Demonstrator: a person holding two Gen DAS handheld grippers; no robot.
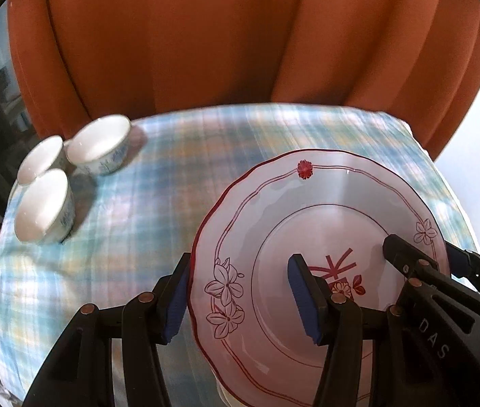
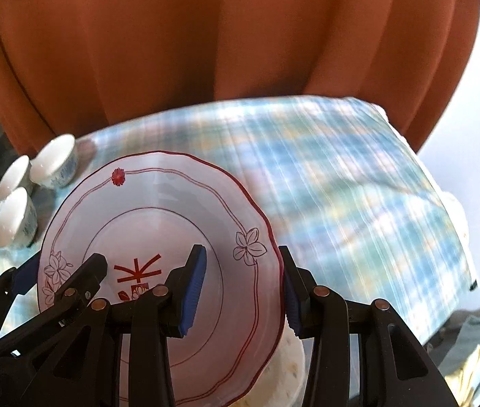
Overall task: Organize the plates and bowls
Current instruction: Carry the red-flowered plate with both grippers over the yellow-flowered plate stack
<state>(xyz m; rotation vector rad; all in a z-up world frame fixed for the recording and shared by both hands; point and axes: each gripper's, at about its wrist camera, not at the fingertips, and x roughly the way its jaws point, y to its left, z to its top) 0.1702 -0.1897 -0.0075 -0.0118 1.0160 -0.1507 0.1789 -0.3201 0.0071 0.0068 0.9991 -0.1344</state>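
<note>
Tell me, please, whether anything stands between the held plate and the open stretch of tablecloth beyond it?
Nothing visible does: the plate is gripped on both sides, and the three bowls sit off to its left.

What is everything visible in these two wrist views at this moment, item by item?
Plate: one, white with red rim lines and flower prints, held by opposite edges between both grippers.
Small bowls: three, white with blue outside pattern, clustered at the table's far left corner.
Tablecloth: one, blue, green and yellow plaid, covering the table.
Curtain: orange-brown, hanging behind the table.
Pale round thing: one, whitish, directly under the plate; cannot tell what it is.
Left gripper: black with blue pads, gripping the plate's left edge.
Right gripper: black with blue pads, gripping the plate's right edge.
</note>
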